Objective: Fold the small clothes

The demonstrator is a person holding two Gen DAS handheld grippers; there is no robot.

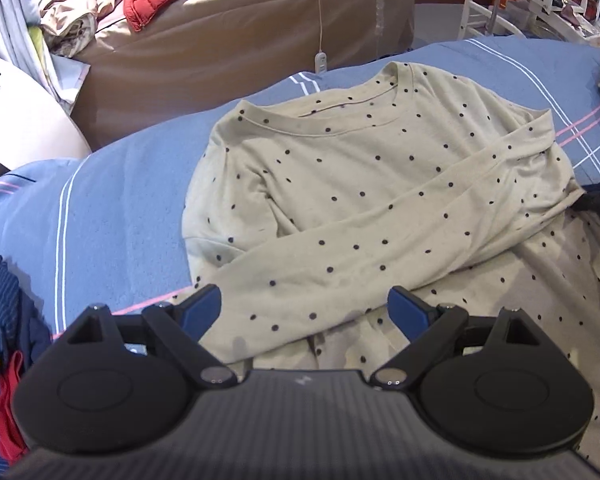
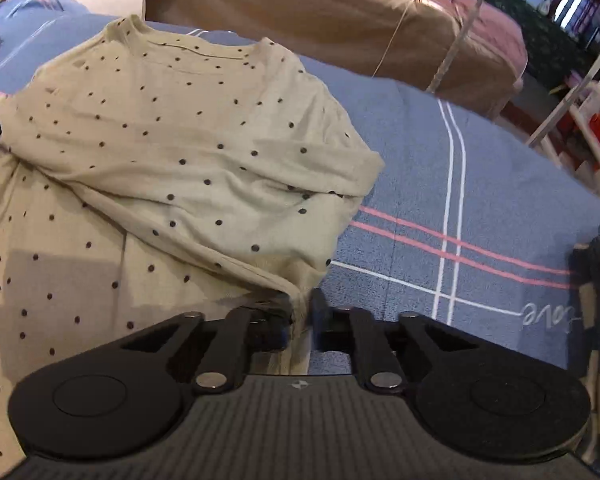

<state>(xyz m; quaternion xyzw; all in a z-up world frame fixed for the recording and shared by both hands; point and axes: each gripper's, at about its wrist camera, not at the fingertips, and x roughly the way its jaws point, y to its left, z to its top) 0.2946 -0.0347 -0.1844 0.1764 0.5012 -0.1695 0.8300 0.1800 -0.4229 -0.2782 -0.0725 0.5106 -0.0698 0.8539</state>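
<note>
Mostly flat: beige polka-dot top, sleeve crossed.

A white round object at the left edge of the left wrist view carries dark letters reading "vid B", cut off at the frame edge, with small characters beneath too small to read. The blue bed sheet bears white cursive script, seen upside down, reading "ove" or "Love".

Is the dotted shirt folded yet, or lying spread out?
Partly folded: dotted shirt has one sleeve across its chest; right gripper pinches its edge.
</note>
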